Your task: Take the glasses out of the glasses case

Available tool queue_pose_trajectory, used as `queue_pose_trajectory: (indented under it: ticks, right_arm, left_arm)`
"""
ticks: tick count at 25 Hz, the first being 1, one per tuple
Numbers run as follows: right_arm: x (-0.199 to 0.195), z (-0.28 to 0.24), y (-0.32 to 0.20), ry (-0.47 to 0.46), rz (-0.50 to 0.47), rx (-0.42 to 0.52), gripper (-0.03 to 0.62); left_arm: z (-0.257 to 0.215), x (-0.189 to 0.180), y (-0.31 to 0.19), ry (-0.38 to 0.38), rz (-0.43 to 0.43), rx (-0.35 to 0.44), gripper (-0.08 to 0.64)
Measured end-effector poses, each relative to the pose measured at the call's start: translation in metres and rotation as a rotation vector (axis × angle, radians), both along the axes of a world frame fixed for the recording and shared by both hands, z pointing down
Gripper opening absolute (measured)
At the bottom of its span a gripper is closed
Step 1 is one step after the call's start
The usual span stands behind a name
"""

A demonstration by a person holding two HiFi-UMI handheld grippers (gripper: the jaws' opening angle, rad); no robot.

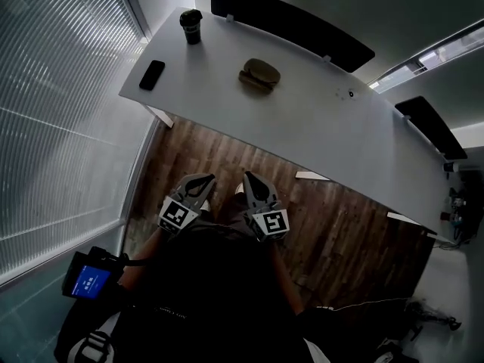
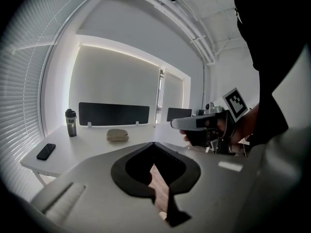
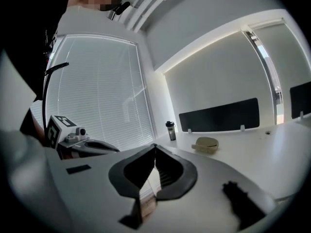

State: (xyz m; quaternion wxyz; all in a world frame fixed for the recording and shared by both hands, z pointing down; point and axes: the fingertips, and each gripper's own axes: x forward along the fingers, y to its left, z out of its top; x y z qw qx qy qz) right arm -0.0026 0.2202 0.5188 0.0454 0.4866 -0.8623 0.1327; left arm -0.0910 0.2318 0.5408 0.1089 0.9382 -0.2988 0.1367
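Looking down through the head view, I see the tan clamshell glasses case (image 1: 259, 74) lying on the long white table (image 1: 318, 119) in the upper middle of the frame, well apart from both tools. The left gripper (image 1: 206, 180) and the right gripper (image 1: 249, 178) sit side by side at lower centre, over the brown wooden floor (image 1: 227, 153) and short of the table's near edge.

Each gripper view shows its own jaws pressed together at the tips with nothing pinched, only floor visible through the gap behind them.

The head view and the left gripper view show a flat black phone (image 1: 152, 75) at the table's left end; the right gripper view misses it. All three views show the black cylindrical tumbler (image 1: 190, 26) and the long black divider panel (image 1: 291, 23) beyond the case. Only the gripper views show the other tool from the side.
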Motion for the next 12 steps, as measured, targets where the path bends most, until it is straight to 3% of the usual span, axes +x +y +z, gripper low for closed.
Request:
queue_pose_trajectory:
  ticks: [4, 9, 12]
  right_arm:
    - [0.043, 0.006, -0.02, -0.01, 0.036, 0.012, 0.009]
    - [0.107, 0.015, -0.04, -0.038, 0.111, -0.015, 0.009]
    - [0.139, 0.021, -0.049, -0.059, 0.162, -0.046, 0.009]
  left_arm:
    - [0.011, 0.026, -0.016, -0.024, -0.001, -0.018, 0.008]
    - [0.019, 0.061, -0.04, -0.107, 0.035, 0.006, 0.008]
    - [0.021, 0.077, -0.05, -0.103, 0.023, -0.004, 0.008]
